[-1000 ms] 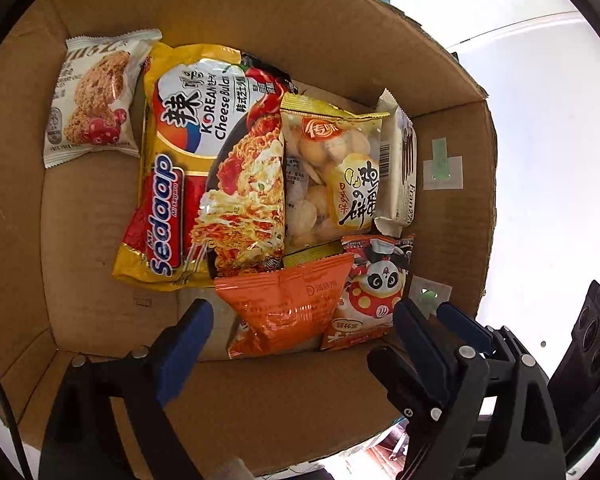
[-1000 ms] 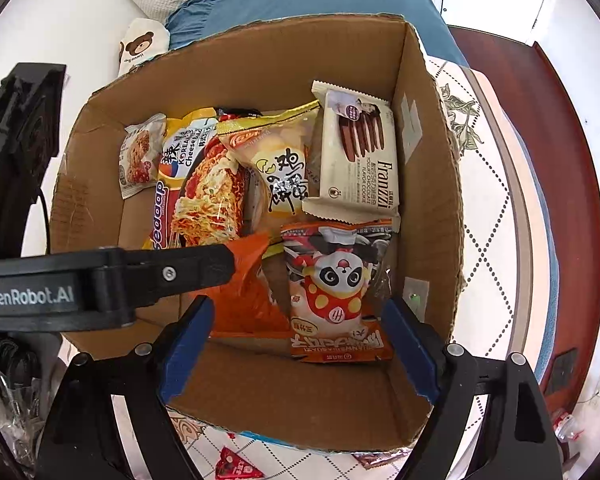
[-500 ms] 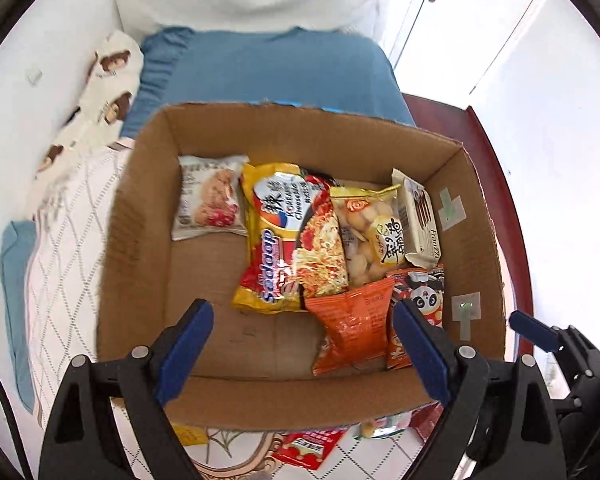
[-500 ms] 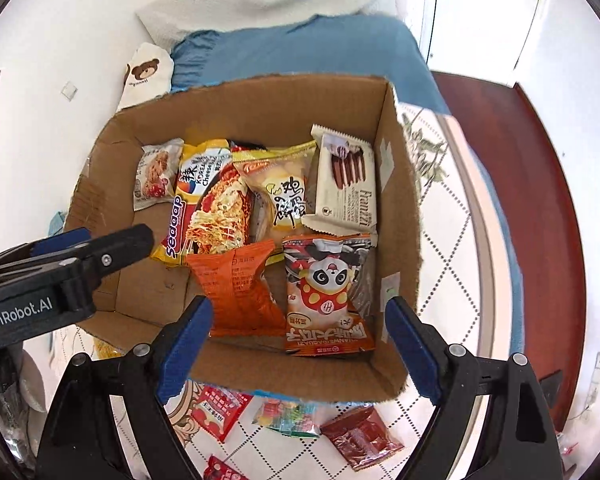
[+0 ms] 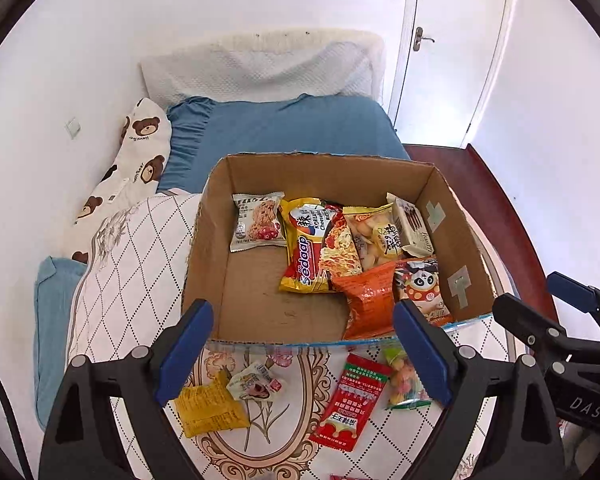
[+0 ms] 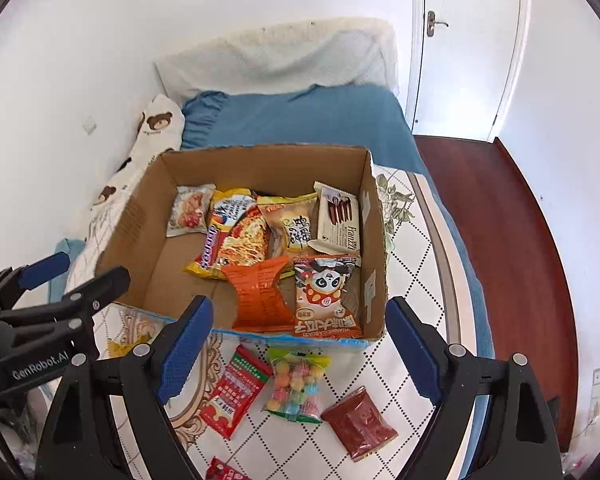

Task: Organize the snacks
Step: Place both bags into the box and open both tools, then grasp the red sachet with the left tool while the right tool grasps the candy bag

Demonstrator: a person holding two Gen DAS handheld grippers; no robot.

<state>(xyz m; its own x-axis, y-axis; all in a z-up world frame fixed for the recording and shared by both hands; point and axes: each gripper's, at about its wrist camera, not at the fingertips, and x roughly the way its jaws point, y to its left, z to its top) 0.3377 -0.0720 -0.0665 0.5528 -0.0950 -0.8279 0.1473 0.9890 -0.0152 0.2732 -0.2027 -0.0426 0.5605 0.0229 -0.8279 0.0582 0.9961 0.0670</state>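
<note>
An open cardboard box (image 5: 208, 248) (image 6: 140, 216) sits on the bed with several snack packs inside: a noodle pack (image 5: 312, 256), an orange bag (image 5: 364, 300) (image 6: 260, 292) and a panda bag (image 5: 420, 288) (image 6: 324, 296). On the quilt in front of the box lie a yellow packet (image 5: 208, 408), a small white packet (image 5: 252, 384), a red packet (image 5: 352, 400) (image 6: 236, 392), a candy bag (image 5: 404, 380) (image 6: 296, 384) and a dark red pouch (image 6: 360, 420). My left gripper (image 5: 304, 352) and right gripper (image 6: 296, 348) hang open and empty above these loose packs.
The white patterned quilt (image 6: 412, 248) covers the near bed, a blue sheet (image 5: 292, 124) and a bear-print pillow (image 5: 140, 148) lie behind the box. A wall runs along the left. A red-brown floor (image 6: 512, 240) and a white door (image 6: 460, 40) are at the right.
Both grippers have risen and pulled back out of the box, so the whole box, the bed and the loose packs in front have come into view. Both stay open.
</note>
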